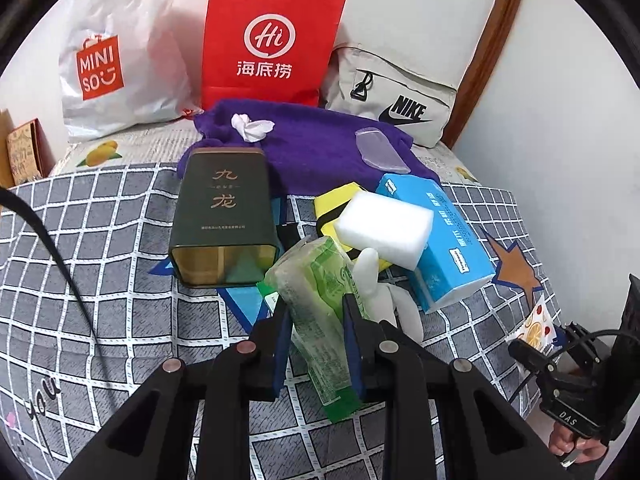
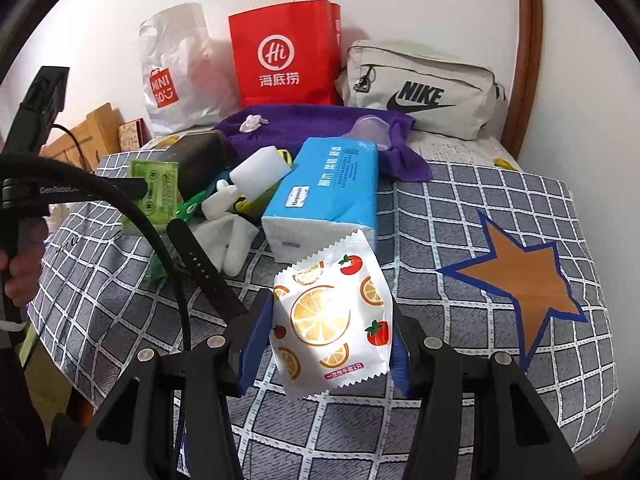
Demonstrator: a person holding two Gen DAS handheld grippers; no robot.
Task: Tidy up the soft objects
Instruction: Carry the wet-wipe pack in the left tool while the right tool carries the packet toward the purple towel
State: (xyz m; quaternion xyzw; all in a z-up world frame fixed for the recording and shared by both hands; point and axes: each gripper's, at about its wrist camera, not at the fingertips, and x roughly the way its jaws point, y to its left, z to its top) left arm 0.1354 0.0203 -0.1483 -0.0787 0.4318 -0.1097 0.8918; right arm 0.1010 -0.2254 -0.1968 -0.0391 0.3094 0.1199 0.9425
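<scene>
My left gripper clamps green packet, right gripper clamps fruit-print packet. Sponge, tissue pack, purple towel unsorted; early.

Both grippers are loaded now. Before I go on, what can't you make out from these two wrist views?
- Green packet: its lower end is hidden between the left gripper fingers; the print is too blurred to read in both views.
- Fruit-print sachet in the right gripper: glare washes out its centre.
- Yellow item: mostly covered by the white sponge and blue tissue pack.
- Red bag and Nike pouch: their contents cannot be seen.
</scene>
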